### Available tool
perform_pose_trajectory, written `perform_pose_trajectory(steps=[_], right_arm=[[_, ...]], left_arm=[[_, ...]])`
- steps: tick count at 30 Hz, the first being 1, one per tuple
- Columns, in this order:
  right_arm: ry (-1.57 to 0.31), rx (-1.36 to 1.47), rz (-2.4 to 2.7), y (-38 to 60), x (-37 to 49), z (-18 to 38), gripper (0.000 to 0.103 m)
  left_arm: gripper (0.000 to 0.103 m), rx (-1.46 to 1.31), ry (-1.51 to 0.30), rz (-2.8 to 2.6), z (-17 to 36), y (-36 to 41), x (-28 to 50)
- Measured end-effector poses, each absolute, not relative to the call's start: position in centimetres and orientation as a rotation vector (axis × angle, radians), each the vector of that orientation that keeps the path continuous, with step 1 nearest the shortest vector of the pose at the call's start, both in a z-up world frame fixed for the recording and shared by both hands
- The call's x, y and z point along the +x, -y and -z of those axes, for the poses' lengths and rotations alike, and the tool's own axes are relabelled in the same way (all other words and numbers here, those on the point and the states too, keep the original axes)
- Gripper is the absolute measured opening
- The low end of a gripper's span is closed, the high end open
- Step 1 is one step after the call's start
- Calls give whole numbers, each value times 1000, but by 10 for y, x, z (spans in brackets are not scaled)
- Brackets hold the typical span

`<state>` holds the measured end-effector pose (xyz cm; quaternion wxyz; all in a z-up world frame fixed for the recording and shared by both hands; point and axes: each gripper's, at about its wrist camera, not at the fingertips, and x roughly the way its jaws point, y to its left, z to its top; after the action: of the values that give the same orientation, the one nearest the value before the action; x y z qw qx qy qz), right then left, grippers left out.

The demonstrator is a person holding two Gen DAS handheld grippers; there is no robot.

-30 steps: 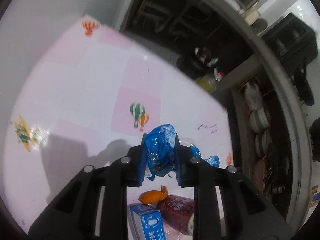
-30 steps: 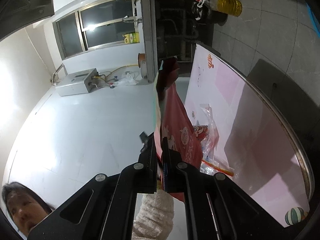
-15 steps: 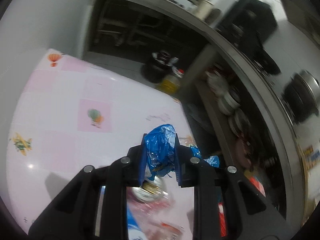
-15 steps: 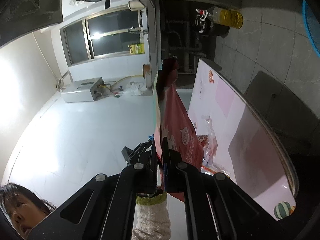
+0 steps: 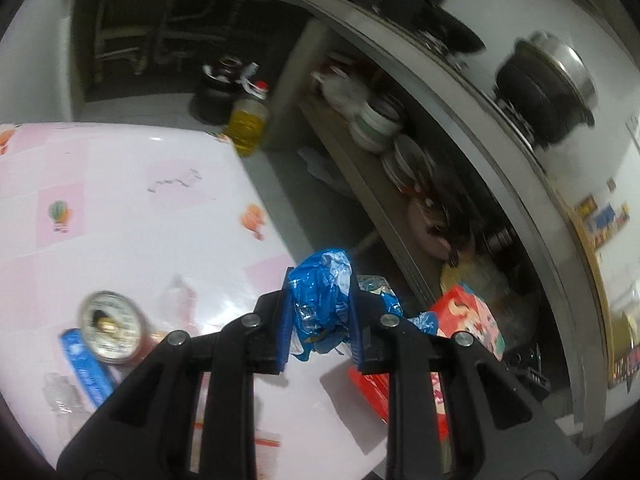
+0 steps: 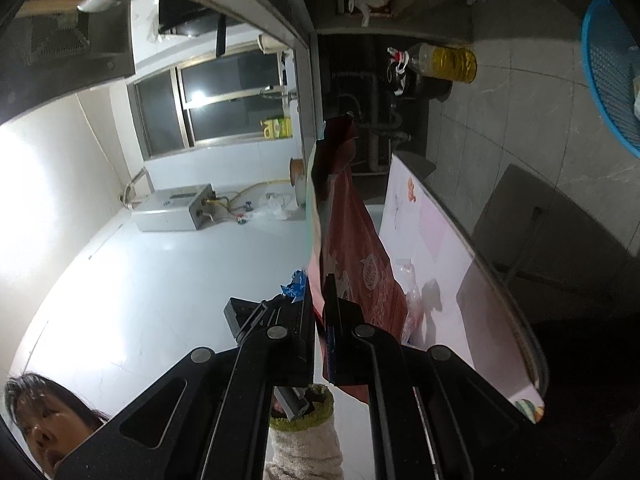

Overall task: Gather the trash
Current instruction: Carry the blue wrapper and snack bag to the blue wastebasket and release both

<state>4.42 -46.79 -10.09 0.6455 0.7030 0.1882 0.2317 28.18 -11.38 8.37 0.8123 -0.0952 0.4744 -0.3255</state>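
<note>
The blue wrapper point(image 5: 320, 300), a crumpled piece of shiny foil trash, sits between the two blue pads of the left gripper point(image 5: 320, 320), and the pads press on it from both sides, so the gripper is clamped on it. The wrapper is lifted above the table point(image 5: 120, 208), over its right edge, and it touches nothing else. A corner of it also shows in the right wrist view, just beside the red bag point(image 6: 352, 248).

The right gripper point(image 6: 320, 320) has its jaws together on the lower edge of the red bag, a large red packet with white drawings that stands up from the fingers. In the left wrist view the same bag point(image 5: 468, 320) shows just to the right of the left gripper and a little below it.

On the table, which has a pink and white cloth with balloon pictures, more trash lies near the left gripper: a can point(image 5: 108, 322) seen from its end, a blue box point(image 5: 86, 368) touching it, and a clear plastic piece point(image 5: 60, 396), which is blurred, so I cannot tell its shape well.

Beyond the table edge there is a yellow oil bottle point(image 5: 248, 124) on the floor, and a shelf with stacked bowls point(image 5: 376, 128). A dark pot point(image 5: 548, 88) stands on the counter above. A cream sleeve point(image 6: 308, 440) shows under the right gripper.
</note>
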Motion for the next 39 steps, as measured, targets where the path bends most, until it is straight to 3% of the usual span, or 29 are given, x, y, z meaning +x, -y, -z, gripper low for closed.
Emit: perform_pose_trajectory(steps=[19,39], right_arm=[[-336,1744,-370,535,-11,155,5],[-304,1867,-69,588,-52,241,5]], left_arm=[[21,-11,-1201,871,-17,295,238],[21,192,-1325,887,86,431,222]])
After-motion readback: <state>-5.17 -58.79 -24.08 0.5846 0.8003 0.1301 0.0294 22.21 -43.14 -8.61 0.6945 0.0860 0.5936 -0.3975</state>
